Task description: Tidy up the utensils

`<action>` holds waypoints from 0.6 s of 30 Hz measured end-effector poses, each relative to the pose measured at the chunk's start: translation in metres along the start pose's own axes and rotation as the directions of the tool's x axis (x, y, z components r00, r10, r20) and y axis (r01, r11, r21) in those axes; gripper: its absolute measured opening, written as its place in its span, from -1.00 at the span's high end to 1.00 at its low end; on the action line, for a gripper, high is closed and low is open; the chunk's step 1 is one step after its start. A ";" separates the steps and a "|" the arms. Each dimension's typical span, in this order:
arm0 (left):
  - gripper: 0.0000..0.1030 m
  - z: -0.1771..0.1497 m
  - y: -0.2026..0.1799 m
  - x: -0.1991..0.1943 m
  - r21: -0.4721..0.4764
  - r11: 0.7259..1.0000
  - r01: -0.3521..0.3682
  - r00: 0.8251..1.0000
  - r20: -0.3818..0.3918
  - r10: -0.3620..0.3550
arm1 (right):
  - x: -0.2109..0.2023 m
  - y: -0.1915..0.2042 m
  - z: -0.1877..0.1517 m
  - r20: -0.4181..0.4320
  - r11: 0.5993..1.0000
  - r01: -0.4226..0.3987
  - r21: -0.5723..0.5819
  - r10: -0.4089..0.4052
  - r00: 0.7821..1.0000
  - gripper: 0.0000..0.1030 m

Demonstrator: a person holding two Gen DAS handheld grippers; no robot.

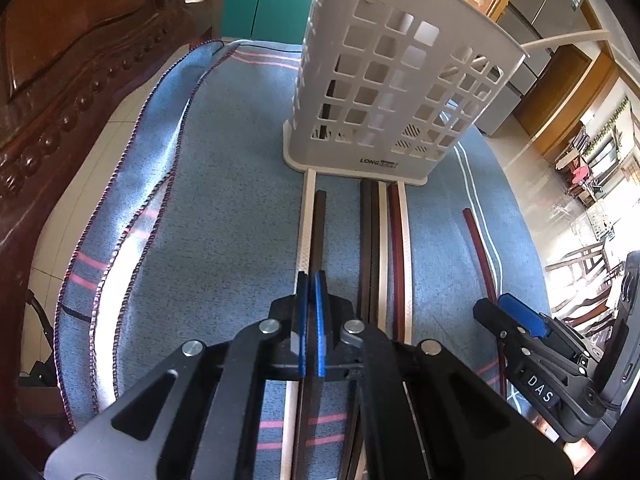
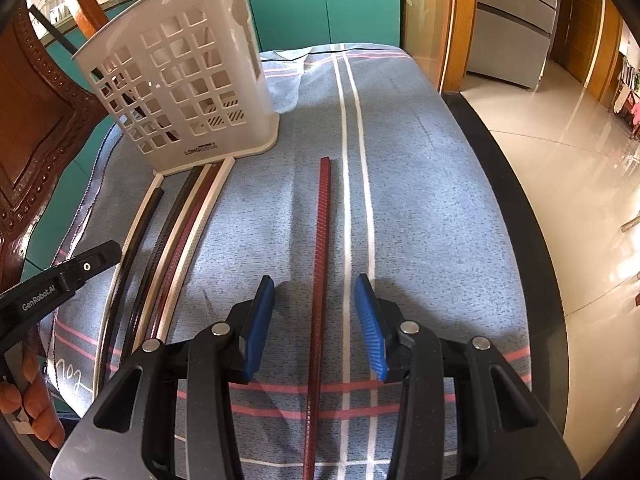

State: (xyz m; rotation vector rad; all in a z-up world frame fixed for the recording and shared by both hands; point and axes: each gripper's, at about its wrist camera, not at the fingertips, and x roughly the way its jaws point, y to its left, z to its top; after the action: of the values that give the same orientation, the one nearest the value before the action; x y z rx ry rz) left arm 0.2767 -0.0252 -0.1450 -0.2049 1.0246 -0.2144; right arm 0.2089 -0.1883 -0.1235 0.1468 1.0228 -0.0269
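Observation:
A white lattice utensil basket (image 1: 384,92) stands upright on the blue cloth, also in the right wrist view (image 2: 180,88). Several chopsticks lie in front of it. My left gripper (image 1: 311,284) is nearly shut around a dark brown chopstick (image 1: 318,228), with a white chopstick (image 1: 305,224) just to its left. Dark, white and red chopsticks (image 1: 384,240) lie to the right. My right gripper (image 2: 316,292) is open, its fingers on either side of a lone red chopstick (image 2: 322,248) on the cloth. A white chopstick (image 1: 564,38) and a dark one (image 2: 52,26) stick out of the basket.
A carved wooden chair (image 1: 60,92) stands at the left. The blue striped cloth (image 2: 420,200) covers a table whose dark edge (image 2: 516,208) runs along the right, with tiled floor beyond. Teal cabinets (image 2: 320,0) are behind.

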 end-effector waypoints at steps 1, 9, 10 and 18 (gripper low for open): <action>0.91 0.000 -0.001 0.001 0.001 1.000 -0.001 1.000 -0.001 0.001 | 0.000 0.000 0.000 -0.002 1.000 -0.008 0.002 0.008 1.000 0.48; 0.92 -0.001 -0.004 0.002 0.013 1.000 0.008 1.000 -0.008 -0.008 | -0.003 0.000 -0.001 -0.016 0.998 -0.064 0.012 0.064 0.998 0.84; 0.92 -0.001 -0.005 0.004 0.016 1.000 0.011 1.000 -0.009 -0.011 | -0.003 0.000 -0.001 -0.015 0.998 -0.069 0.011 0.069 0.997 0.85; 0.91 -0.001 -0.013 0.009 0.036 0.999 0.022 1.000 -0.018 -0.021 | -0.011 0.008 -0.001 0.004 0.996 -0.084 -0.024 0.084 0.996 0.86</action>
State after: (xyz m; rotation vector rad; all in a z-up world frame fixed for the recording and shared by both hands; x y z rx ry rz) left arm 0.2792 -0.0398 -0.1500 -0.1813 1.0356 -0.2548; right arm 0.2031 -0.1804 -0.1141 0.1678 1.0111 0.0618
